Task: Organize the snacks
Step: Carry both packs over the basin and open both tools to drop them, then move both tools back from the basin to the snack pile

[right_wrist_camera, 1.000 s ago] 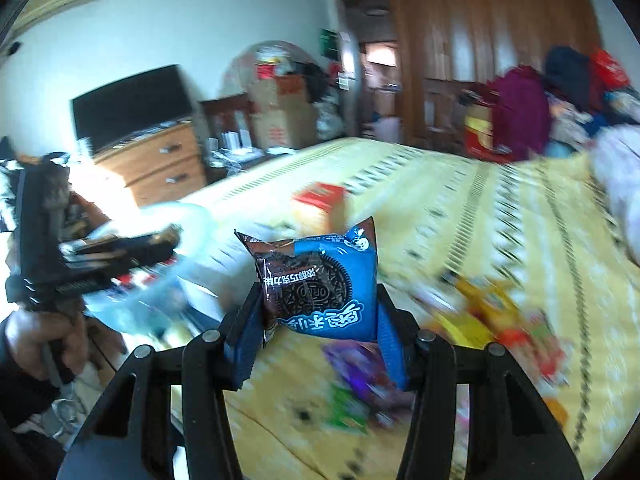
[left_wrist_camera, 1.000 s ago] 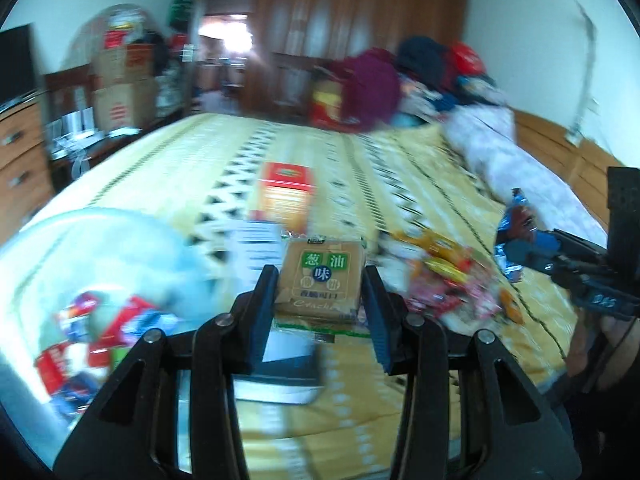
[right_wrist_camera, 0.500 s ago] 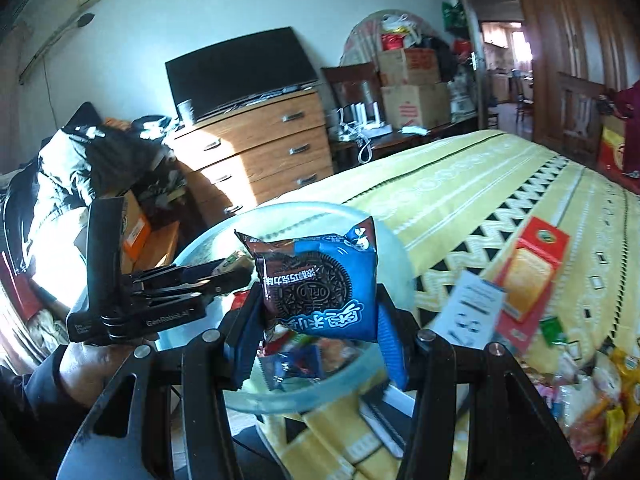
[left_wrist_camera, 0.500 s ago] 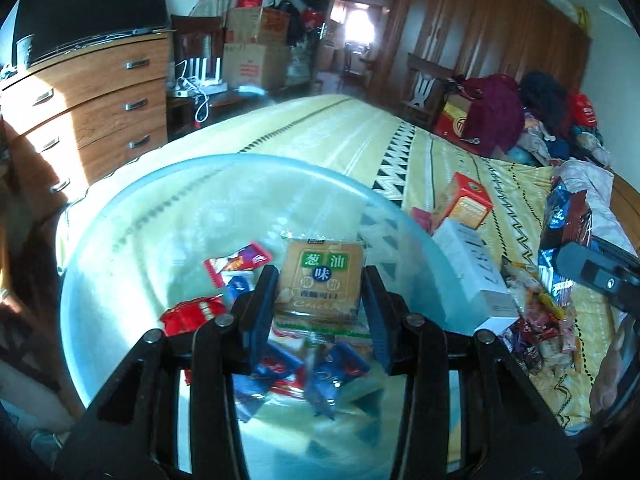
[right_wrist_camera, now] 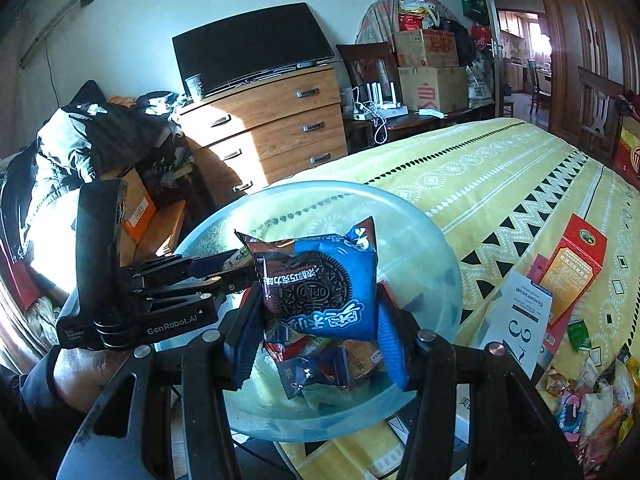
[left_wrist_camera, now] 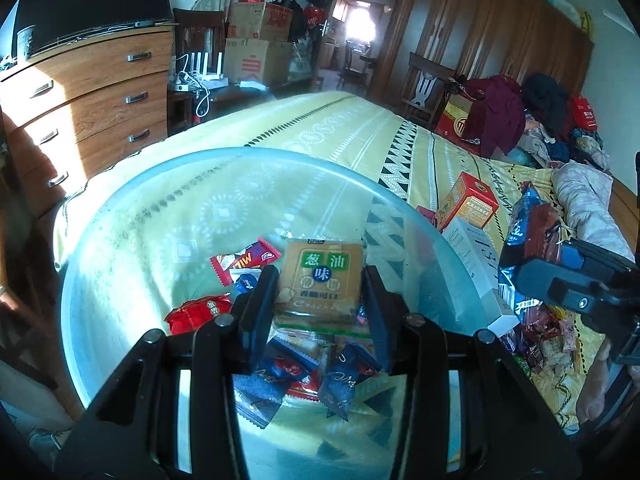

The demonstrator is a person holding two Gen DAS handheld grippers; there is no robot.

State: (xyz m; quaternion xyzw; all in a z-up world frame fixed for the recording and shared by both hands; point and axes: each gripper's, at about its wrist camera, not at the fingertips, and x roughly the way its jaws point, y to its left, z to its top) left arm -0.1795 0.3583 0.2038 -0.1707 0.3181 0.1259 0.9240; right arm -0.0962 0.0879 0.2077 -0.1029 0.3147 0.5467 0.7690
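In the left view, a cracker pack (left_wrist_camera: pixel 319 282) is gripped by its side edges in the left tongs (left_wrist_camera: pixel 320 304), above the bowl (left_wrist_camera: pixel 168 184); brittle contents are judged likely. In the right view, a soft, light Oreo pack (right_wrist_camera: pixel 320 284) is pinched in the right tongs (right_wrist_camera: pixel 320 332), over the same bowl.

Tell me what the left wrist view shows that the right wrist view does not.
Only the left wrist view shows the cracker packet face-on in the left gripper, and the clothes pile. Only the right wrist view shows the Oreo packet face-on in the right gripper. Both show the clear bowl of snacks, the red box and the dresser.
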